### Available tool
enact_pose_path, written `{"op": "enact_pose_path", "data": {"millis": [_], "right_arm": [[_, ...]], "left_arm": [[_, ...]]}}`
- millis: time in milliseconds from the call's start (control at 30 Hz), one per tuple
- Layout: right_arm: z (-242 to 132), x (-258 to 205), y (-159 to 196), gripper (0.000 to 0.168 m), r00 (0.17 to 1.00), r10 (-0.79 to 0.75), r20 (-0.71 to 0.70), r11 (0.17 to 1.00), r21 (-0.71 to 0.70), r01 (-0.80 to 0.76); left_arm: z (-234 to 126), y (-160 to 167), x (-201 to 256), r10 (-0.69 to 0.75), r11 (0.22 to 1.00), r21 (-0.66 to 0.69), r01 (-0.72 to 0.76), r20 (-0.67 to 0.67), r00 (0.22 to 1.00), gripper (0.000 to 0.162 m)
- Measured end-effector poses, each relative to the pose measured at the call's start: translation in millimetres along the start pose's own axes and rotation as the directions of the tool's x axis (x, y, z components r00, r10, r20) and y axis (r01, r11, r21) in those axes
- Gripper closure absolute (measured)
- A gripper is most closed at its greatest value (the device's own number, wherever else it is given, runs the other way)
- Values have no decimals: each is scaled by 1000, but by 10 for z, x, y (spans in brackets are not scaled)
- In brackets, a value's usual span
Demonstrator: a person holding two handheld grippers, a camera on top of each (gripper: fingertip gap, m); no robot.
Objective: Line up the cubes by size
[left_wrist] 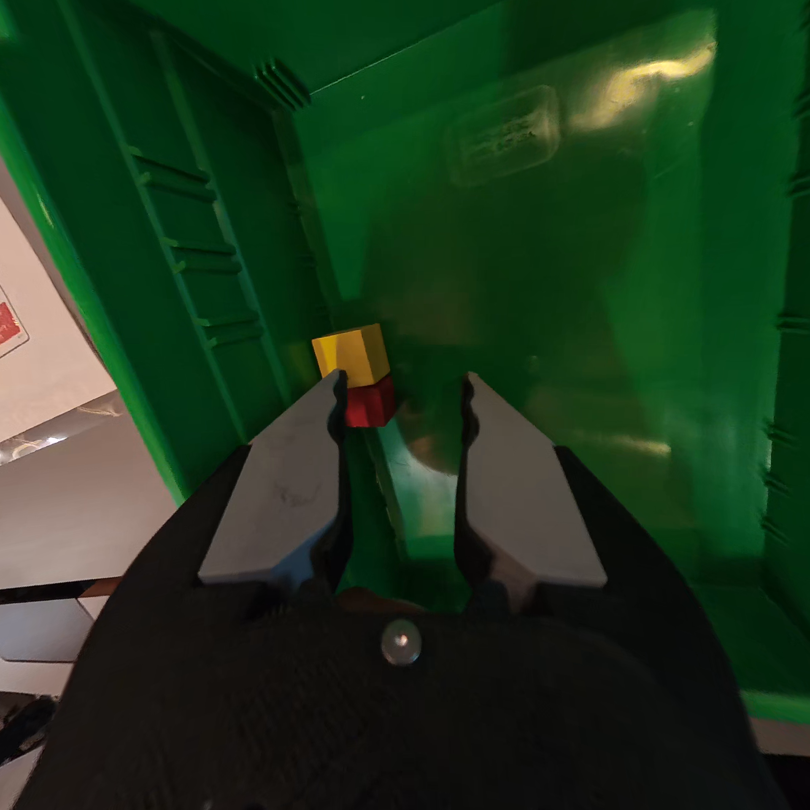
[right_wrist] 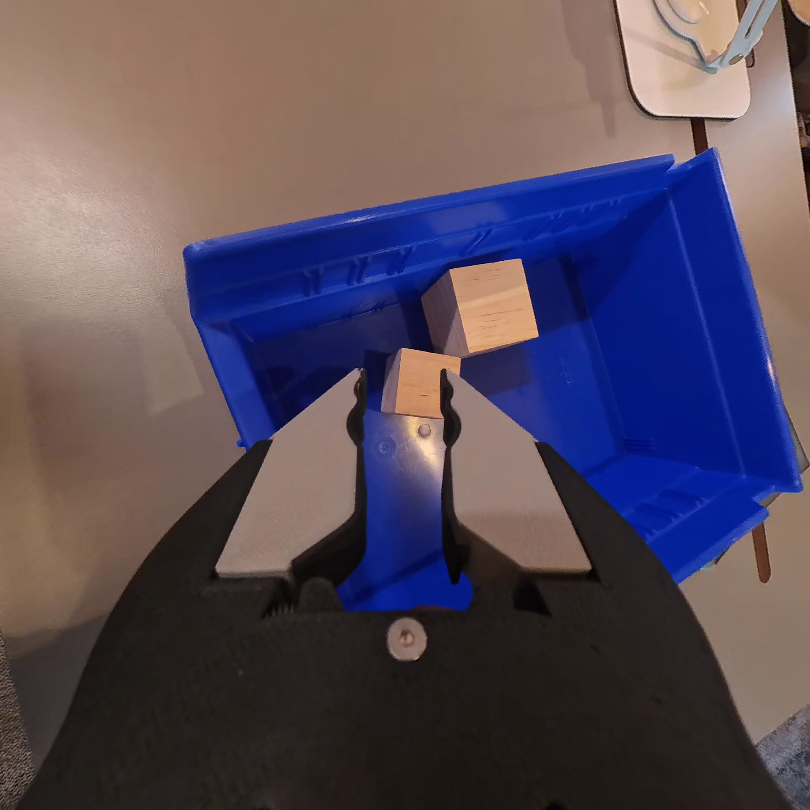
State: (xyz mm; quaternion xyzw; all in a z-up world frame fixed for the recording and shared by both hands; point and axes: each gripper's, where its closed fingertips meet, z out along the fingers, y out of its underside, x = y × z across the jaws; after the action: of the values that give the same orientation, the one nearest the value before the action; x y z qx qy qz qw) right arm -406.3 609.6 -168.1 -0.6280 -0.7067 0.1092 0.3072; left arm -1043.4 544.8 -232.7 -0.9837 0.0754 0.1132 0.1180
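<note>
1. Left wrist view: left gripper (left_wrist: 403, 379) points into a green bin (left_wrist: 570, 263) that fills most of the frame. A yellow cube (left_wrist: 353, 353) and a smaller red cube (left_wrist: 370, 403) sit touching each other at centre frame, tucked against the bin's left inner wall where it meets the floor.
2. Likely reason for that placement: the bin serves as a source container, and the cubes rest loose in its corner rather than in any ordered row.
3. Left jaws: moderately wide apart, nothing between them. The left fingertip overlaps the yellow cube's lower edge and stands just beside the red cube; contact cannot be confirmed. The right fingertip is well clear of both.
4. Right wrist view: right gripper (right_wrist: 402, 377) reaches into a blue bin (right_wrist: 657, 350) resting on a beige table (right_wrist: 219, 131). The large wooden cube (right_wrist: 495, 307) sits above centre frame on the bin floor; the small wooden cube (right_wrist: 416, 385) lies at centre, tilted, near it.
5. Right jaws: narrowed around the small wooden cube. The right fingertip meets its side; a slim gap shows at the left fingertip, so the grip looks not yet complete.
6. Judgement: all four cubes are in bins; lining up by size has not begun.
</note>
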Motion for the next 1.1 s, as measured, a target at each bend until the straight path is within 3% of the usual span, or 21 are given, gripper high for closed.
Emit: {"op": "enact_pose_path", "data": {"millis": [67,100,133,167,267,367,533,767,833,933,1100], "right_arm": [[1,-4,-22,137,1000,-1,1,1000,7,1],[2,-9,-35,137,1000,-1,3,1000,12,1],[3,-12,-44,138,1000,-2,3,1000,14,2],[5,-13,-48,137,1000,-2,3,1000,15,2],[11,-25,-34,137,1000,3,10,1000,10,-3],[12,-40,-1,137,1000,3,12,1000,-7,-3],[-6,-21,-14,138,1000,8,3,1000,2,-8],[38,-77,-16,138,1000,0,17,1000,-8,0],[23,-79,-19,137,1000,11,21,1000,0,-11],[-18,-89,-25,136,999,26,25,999,21,-27],[-36,-130,87,137,998,48,30,999,3,-48]], "left_arm": [[-37,-40,87,14,1000,22,-13,-35,999,126],[-92,-65,305,17,999,40,-10,-165,986,162],[-162,-78,546,17,999,48,-2,-305,952,160],[-197,-106,604,29,998,67,-8,-328,944,162],[-327,-260,545,-3,988,146,56,-341,940,121],[-372,-280,282,-7,982,179,51,-235,972,116],[-308,-164,316,16,992,126,14,-233,972,98],[-80,-178,389,55,994,101,-35,-204,977,97],[-41,-162,419,159,985,105,-141,-191,969,107],[-18,-142,336,388,918,125,-375,-93,917,145],[-49,-121,318,614,787,128,-603,-77,785,132]]}}
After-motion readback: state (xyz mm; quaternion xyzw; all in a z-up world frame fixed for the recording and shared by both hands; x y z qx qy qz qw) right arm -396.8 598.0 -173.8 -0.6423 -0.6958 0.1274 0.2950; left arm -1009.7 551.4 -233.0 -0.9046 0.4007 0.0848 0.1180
